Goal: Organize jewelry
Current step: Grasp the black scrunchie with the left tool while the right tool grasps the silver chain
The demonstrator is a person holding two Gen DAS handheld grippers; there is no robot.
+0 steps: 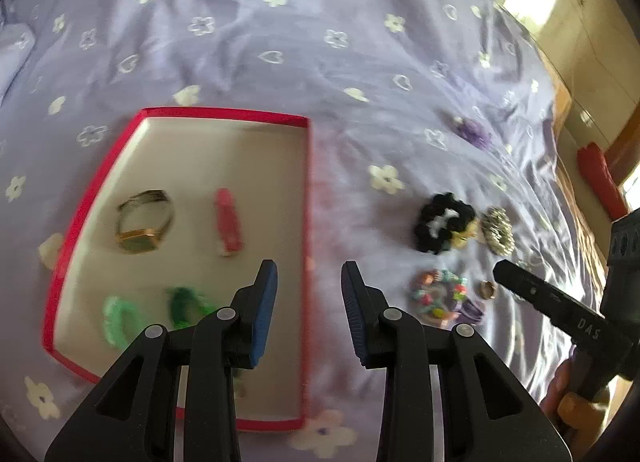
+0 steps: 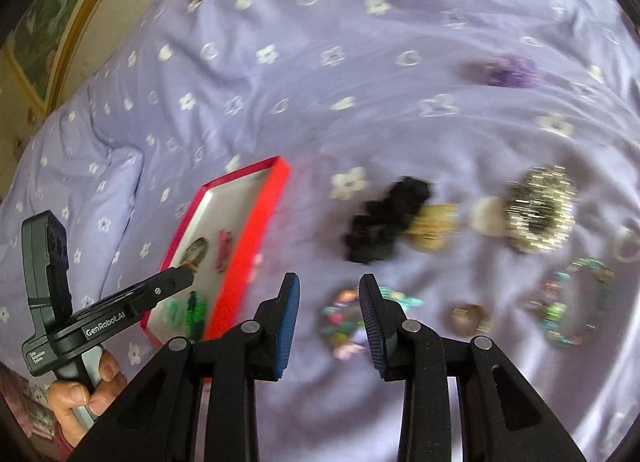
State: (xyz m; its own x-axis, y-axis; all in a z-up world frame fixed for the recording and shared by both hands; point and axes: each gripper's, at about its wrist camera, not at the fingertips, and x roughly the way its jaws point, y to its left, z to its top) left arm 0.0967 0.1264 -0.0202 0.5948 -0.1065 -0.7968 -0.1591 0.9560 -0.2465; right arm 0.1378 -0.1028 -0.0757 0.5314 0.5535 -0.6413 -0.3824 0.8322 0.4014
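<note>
Left wrist view shows the left hand-held gripper released and empty over the red tray holding sorted pieces, while the right hand-held gripper, likewise empty, faces unsorted jewelry on the bed.

Lilac floral bedsheet, framed pic.

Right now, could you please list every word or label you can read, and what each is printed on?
"GenRobot.AI": on the left gripper, side of its body.
"DAS": on the right gripper, along its body.
Small white print on the left gripper's handle: too small to read.
</note>
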